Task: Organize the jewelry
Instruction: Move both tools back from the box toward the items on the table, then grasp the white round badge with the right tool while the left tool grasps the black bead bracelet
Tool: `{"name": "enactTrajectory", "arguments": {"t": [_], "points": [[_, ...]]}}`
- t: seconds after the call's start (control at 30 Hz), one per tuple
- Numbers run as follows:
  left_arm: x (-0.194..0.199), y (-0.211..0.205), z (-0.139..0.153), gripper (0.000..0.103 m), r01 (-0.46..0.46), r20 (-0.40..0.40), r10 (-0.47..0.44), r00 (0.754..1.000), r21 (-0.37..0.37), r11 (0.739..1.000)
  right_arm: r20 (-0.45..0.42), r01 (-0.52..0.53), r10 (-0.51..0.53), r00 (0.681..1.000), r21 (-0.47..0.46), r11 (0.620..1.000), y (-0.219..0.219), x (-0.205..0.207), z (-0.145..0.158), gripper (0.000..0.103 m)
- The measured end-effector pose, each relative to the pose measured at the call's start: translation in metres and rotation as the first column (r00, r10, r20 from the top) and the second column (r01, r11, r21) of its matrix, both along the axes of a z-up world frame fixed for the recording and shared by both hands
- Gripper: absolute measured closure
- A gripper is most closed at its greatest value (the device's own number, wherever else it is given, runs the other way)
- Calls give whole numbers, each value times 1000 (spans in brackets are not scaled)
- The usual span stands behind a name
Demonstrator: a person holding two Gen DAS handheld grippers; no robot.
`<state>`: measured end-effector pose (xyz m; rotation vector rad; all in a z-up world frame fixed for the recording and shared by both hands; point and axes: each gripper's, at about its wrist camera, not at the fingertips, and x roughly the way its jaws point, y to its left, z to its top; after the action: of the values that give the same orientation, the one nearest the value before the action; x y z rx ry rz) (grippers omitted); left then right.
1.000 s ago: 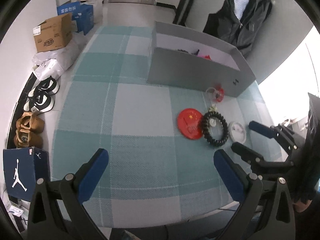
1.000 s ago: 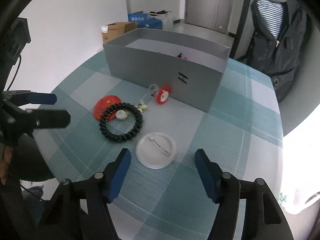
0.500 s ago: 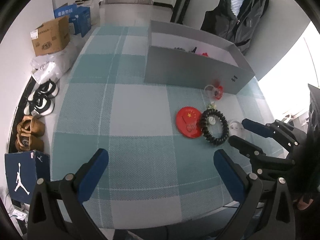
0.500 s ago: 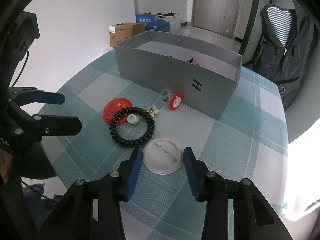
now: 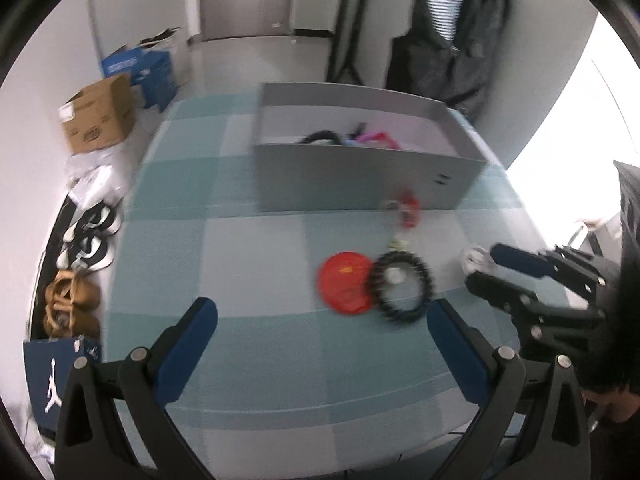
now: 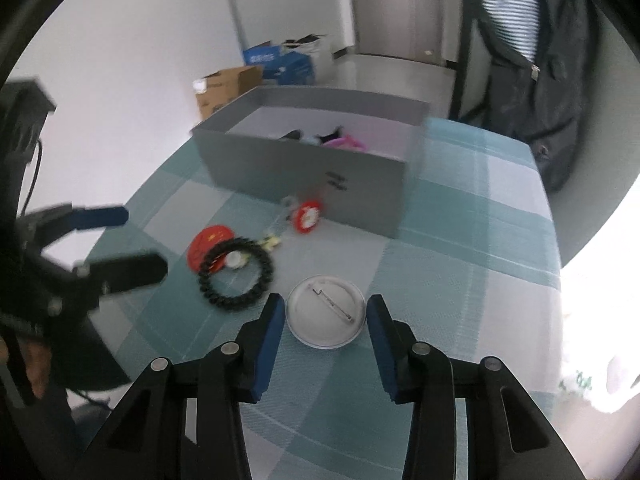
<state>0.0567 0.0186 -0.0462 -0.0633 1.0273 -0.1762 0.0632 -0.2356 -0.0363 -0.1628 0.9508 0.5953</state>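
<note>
Between the blue-padded jaws of the right gripper point(image 6: 326, 322) sits the white pin badge point(image 6: 326, 311), pin-side up, a smooth shiny disc with a thin metal clasp across it. The pads sit right at its rim on both sides and look clamped on it, though whether it has left the counter point(image 6: 460, 248) I can't tell. Just left of those jaws lies the black beaded bracelet point(image 6: 236, 274), a chunky ring of round beads, with a small pale charm point(image 6: 235, 259) inside it and a flat red disc point(image 6: 208, 240) partly tucked under its far edge. Further ahead, a red-and-clear trinket point(image 6: 306, 216) rests against the grey box point(image 6: 304, 172). That box, matte card with straight walls, already holds a few pieces, dark and pink, so some sorting looks done; by my count about five items wait outside. Off to the side, the left gripper point(image 5: 322, 316) has its jaws spread wide, nothing in them, over the teal checked cloth.
</note>
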Motion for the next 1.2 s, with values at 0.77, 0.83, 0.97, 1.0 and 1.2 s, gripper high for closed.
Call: {"name": "enactTrajectory", "arguments": {"t": [0.77,0.83,0.97,1.0,1.2], "points": [[11,-45,-15,25,153,-40,-148,988,187,970,-6,100,-100,995,90,991,-43,14,13,62],[12,-41,-13,31,148,-37,-143,989,187,971,-18,110,-109,994,104,989,-46,16,12,62],[12,-40,-8,56,165,-18,-165,986,208,964,-18,112,-111,994,111,988,-46,18,14,62],[11,-39,-7,57,167,-16,-167,986,213,963,-14,109,-108,994,112,988,-45,17,15,62],[13,-48,-14,61,172,-5,-175,984,227,959,1,94,-95,995,128,987,-41,16,20,62]]}}
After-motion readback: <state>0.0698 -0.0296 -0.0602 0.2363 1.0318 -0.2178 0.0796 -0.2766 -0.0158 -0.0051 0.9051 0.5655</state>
